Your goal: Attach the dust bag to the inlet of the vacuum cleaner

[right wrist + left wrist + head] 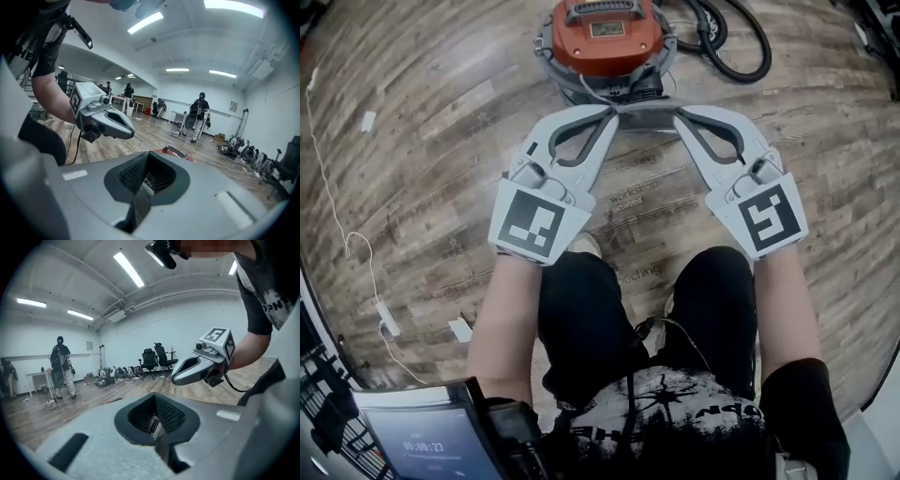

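Nearest, at the head view's lower left: one lit tablet screen, then a black printed shirt and two knees in black shorts. Just beyond, held out over a wooden floor: two grippers, one per hand, left gripper and right gripper, angled inward, tips near each other but apart. Both with jaws pressed fully together, plain in each gripper view. Too dark in the hollow behind the pads to tell of anything thin pinched there.

Just past the tips: one vacuum cleaner, a round drum with its orange lid on and a black handle across it, contents therefore hidden. One black hose looping off its right side. One grey flat piece between the tips and the drum's near edge; cannot tell what.

Only in the head view: the whole lid and the hose. Only in the right gripper view: a red sliver of the vacuum cleaner past the shut jaws, plus one standing person mid-room. Only in the left gripper view: two black office chairs by the far wall and, left of them, one standing figure in black.
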### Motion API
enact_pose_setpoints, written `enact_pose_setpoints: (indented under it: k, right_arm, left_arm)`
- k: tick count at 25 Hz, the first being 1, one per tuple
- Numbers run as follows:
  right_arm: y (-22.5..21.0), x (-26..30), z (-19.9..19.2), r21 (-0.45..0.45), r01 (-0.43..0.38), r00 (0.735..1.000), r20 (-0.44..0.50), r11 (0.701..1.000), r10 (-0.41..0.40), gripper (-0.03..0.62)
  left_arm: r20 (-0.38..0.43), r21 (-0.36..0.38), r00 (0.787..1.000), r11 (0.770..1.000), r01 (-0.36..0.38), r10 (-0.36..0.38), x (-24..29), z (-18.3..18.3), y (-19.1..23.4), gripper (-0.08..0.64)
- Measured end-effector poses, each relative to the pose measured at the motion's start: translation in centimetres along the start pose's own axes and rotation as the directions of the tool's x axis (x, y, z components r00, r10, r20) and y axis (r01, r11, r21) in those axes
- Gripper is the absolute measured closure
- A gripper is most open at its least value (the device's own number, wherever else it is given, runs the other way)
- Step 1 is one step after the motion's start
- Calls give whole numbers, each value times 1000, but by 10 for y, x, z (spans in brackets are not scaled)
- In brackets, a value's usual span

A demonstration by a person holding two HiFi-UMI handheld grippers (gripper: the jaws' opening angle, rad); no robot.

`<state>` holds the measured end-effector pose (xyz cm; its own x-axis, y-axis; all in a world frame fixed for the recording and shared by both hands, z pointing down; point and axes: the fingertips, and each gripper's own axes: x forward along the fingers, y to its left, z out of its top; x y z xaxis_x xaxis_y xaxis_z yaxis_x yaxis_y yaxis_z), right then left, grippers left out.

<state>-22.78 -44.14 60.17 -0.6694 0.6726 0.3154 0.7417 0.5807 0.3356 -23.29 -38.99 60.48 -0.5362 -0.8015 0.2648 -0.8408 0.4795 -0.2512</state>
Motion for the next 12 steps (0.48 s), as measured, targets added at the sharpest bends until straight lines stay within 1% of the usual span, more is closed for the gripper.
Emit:
enact_pose_setpoints:
  k: [2, 6, 8, 10, 12]
  right_arm:
    - [-3, -13, 29, 23, -21, 1000, 0, 1000, 21, 588]
    - [-5, -39, 97, 17, -82, 995, -55, 996, 83, 587]
    - [-7, -53, 141, 51, -103, 994, -38, 993, 105, 586]
    - [-16, -68, 190, 77, -110, 994, 0, 991, 110, 586]
    - [-26, -82, 240, 89, -111, 994, 34, 990, 108, 586]
  left_arm:
    - [-16, -30, 1000, 1000, 2, -3, -15, 26, 2, 558]
    - [15, -99, 1000, 995, -12, 13, -55, 95, 19, 558]
    - [49, -149, 998, 988, -41, 49, -81, 140, 30, 558]
    - [92, -217, 992, 974, -64, 86, -103, 189, 40, 558]
    - [118, -239, 989, 969, -56, 87, -123, 236, 50, 558]
